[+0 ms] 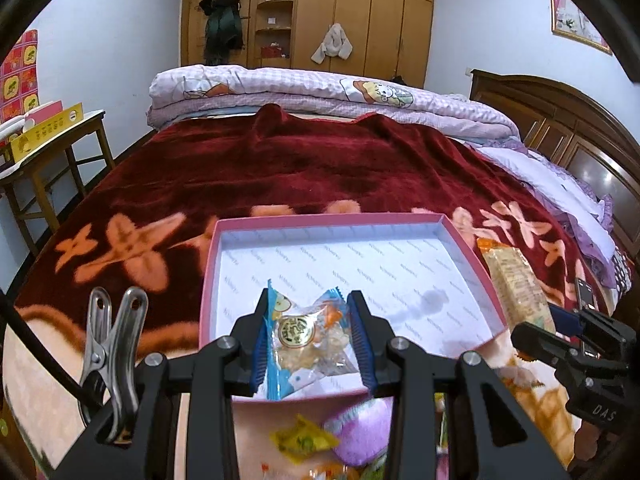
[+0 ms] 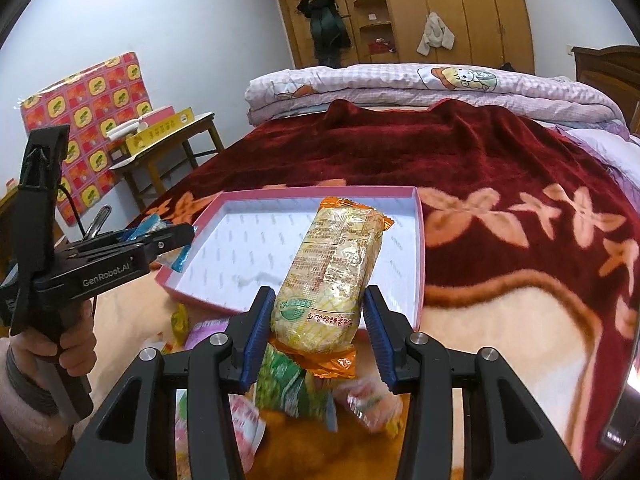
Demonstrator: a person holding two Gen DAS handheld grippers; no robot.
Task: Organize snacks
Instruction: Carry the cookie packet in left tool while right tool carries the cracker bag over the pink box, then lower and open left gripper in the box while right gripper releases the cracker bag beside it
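Left tongs (image 1: 308,336): clamped on small blue sweet packet (image 1: 306,334), over near edge of pink tray (image 1: 332,222). Right tongs (image 2: 318,330): gripping long yellow cracker pack (image 2: 336,264), tray just ahead. Advice: carry both well over the rim, lower, then release.

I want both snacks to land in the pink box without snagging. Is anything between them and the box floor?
Nothing visible is. The pink box is open-topped and its white floor is bare. The left tool holds the blue-edged snack over its near edge; the right tool holds the long cracker pack above it.
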